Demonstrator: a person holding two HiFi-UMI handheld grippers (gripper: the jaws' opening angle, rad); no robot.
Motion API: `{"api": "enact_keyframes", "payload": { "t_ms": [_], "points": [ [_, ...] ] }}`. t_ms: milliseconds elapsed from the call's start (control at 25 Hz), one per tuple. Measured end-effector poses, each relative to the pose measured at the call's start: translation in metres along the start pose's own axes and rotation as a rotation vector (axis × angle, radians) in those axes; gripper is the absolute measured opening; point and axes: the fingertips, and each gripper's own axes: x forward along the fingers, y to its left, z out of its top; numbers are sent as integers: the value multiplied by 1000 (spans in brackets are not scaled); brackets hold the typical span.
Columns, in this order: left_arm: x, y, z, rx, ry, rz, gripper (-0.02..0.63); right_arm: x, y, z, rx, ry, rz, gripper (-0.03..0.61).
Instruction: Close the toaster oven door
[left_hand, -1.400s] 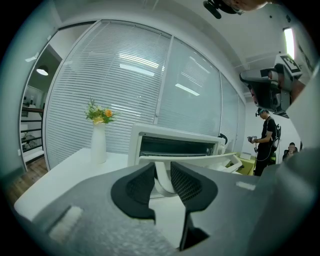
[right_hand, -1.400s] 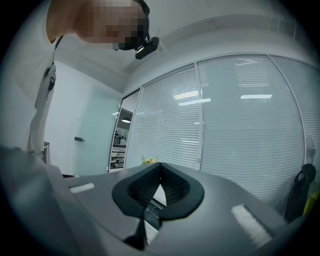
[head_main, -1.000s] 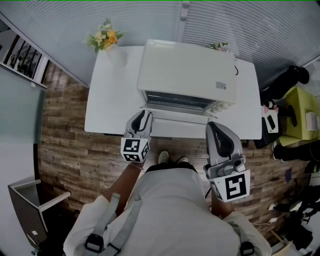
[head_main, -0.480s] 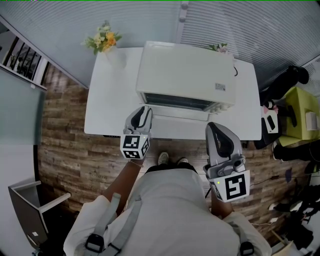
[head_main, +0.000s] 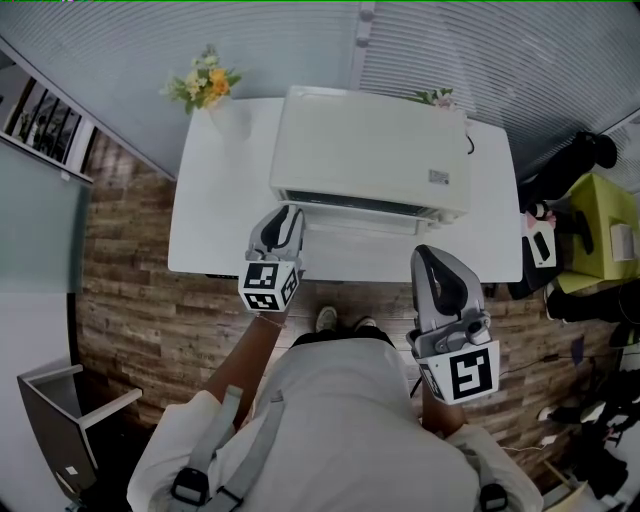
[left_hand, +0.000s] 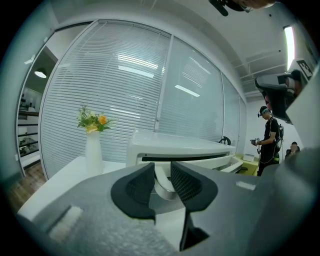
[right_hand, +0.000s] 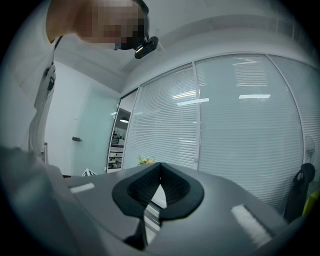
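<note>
A white toaster oven (head_main: 370, 150) stands at the back of a white table (head_main: 210, 200). Its door (head_main: 365, 238) hangs partly open, tilted up toward the dark opening. My left gripper (head_main: 284, 222) is at the door's left front corner. In the left gripper view the left gripper (left_hand: 162, 176) is shut on the curved pale door handle (left_hand: 161, 184), with the toaster oven (left_hand: 180, 149) just behind. My right gripper (head_main: 432, 262) hovers at the table's front edge, right of the door, touching nothing. In its own view the right gripper (right_hand: 160, 186) is shut with nothing in it.
A white vase of yellow flowers (head_main: 207, 82) stands at the table's back left corner, and shows as a vase (left_hand: 92, 150) left of the oven. Blinds cover the glass wall behind. A person (left_hand: 270, 140) stands far right. A green box (head_main: 598, 232) and bags lie right of the table.
My left gripper has moved forward and up toward the oven with the handle, swinging the door further up. The right gripper has stayed in place.
</note>
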Motion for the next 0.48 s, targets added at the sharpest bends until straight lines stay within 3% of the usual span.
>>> {"api": "enact_keyframes", "payload": {
  "t_ms": [480],
  "points": [
    [16,4,11,17,-11,4,110,5,-6,-2,6,4,-3,5]
  ]
}}
